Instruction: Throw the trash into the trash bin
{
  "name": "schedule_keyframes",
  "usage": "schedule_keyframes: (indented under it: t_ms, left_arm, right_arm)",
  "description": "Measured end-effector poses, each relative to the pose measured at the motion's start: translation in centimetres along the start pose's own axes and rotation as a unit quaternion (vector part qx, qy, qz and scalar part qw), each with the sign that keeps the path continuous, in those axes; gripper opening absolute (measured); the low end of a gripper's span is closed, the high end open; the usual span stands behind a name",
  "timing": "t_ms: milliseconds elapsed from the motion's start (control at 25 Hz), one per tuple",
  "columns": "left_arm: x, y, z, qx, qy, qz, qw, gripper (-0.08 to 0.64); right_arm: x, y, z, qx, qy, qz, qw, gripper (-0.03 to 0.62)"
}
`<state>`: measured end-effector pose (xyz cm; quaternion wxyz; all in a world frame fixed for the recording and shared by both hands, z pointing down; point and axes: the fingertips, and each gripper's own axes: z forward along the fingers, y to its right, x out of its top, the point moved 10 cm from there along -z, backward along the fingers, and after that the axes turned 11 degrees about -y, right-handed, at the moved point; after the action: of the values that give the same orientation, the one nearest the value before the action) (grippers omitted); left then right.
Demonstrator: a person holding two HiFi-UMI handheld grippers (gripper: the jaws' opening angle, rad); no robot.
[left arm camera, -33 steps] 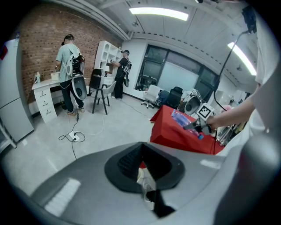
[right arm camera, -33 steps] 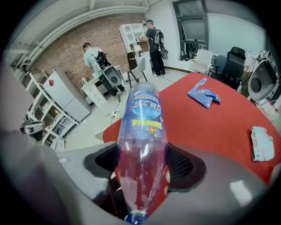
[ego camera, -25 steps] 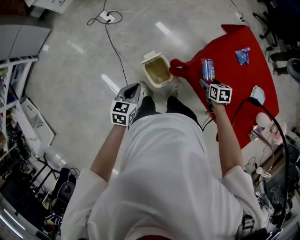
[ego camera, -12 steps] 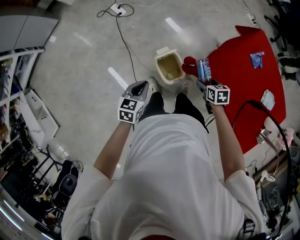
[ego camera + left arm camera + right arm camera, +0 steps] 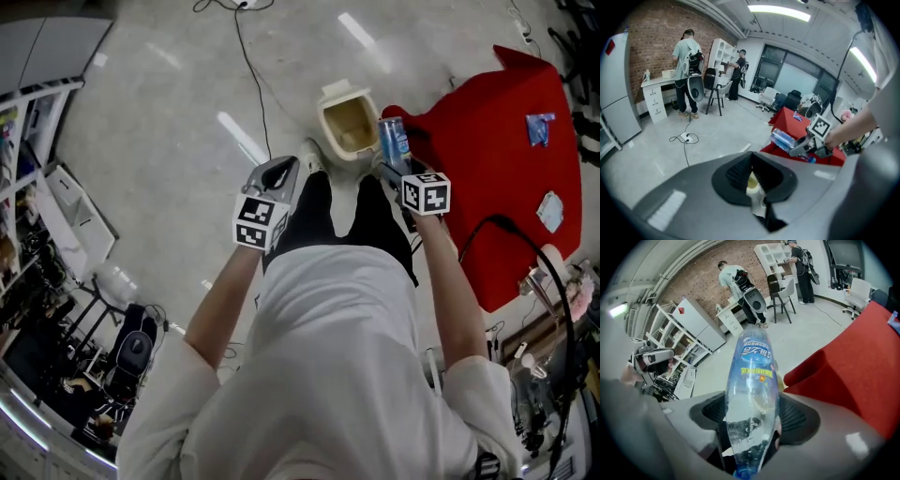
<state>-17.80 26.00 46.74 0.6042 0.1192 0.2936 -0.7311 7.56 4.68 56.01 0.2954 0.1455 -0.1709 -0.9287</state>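
A beige trash bin stands on the floor with its lid flipped back, just ahead of the person's feet. My right gripper is shut on a clear plastic bottle with a blue label, and holds it at the bin's right rim, beside the red-covered table. In the right gripper view the bottle fills the gap between both pads and points away. My left gripper hovers left of the bin, its jaws shut and holding nothing. From the left gripper view I see the bottle in front of the red table.
A blue wrapper and a white packet lie on the red table. A black cable runs across the floor behind the bin. Shelves and a chair base stand at the left. People work at a desk far off.
My right gripper carried the bottle left, off the red table's edge to the bin's right rim. My left gripper moved a little closer to the bin. Both sank slightly.
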Motion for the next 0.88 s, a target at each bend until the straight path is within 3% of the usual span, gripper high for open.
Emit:
schedule_keyframes:
  t_ms: [240,640,880]
  left_arm:
    - [-0.1,-1.3,2.3,-0.001,-0.007,0.013,0.9999,0.004]
    - [-2.8,-3.3,8.3,-0.007,-0.025,0.033,0.9991,0.005]
    - [-6.3,-4.7,13.9,-0.019,-0.041,0.029,0.9985,0.005]
  right_arm:
    - [0.6,1.2,6.7,0.012,-0.03,0.001,0.999,0.325]
    - [-0.4,5.3,20.0,0.031,-0.076,0.044,0.996,0.325]
    - [-2.2,8.1,27.5,0.033,-0.087,0.063,0.994,0.325]
